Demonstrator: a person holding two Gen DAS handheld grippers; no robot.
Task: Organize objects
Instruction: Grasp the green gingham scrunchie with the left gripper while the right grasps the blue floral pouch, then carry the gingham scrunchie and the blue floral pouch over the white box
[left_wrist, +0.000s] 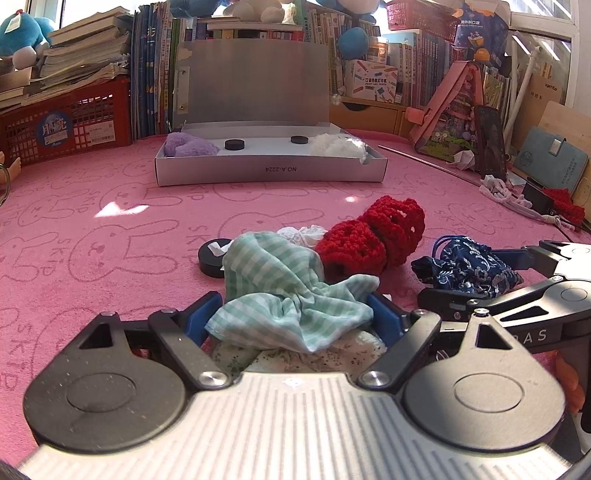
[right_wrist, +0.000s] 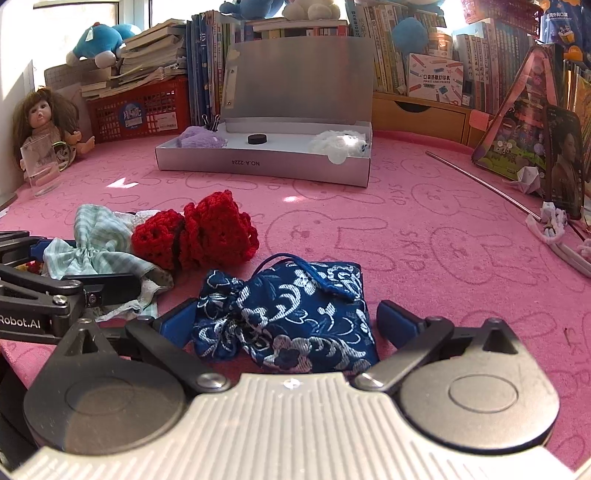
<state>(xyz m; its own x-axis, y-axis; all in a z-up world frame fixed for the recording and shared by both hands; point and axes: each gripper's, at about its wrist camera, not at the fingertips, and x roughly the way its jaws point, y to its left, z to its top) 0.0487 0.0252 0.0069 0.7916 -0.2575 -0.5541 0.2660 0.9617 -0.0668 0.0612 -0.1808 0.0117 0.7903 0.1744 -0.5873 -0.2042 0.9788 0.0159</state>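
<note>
Green-checked cloth bag (left_wrist: 288, 291) fills the left gripper (left_wrist: 295, 314), jaws closed against it. At its 2 o'clock, the blue brocade pouch (right_wrist: 288, 314) lies crosswise between the right gripper's (right_wrist: 291, 325) wide-spread jaws; silver box (right_wrist: 266, 162) waits at 12 o'clock.

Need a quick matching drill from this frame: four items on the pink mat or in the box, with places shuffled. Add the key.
Items:
1. green checked cloth
2. blue brocade pouch
3. purple fluffy item
4. red crochet piece

Places:
A. left end of the silver box
B. between the right gripper jaws
C. on the mat, beyond both grippers
D. between the left gripper jaws

Pairs: 1-D, 2-B, 3-A, 4-C
</note>
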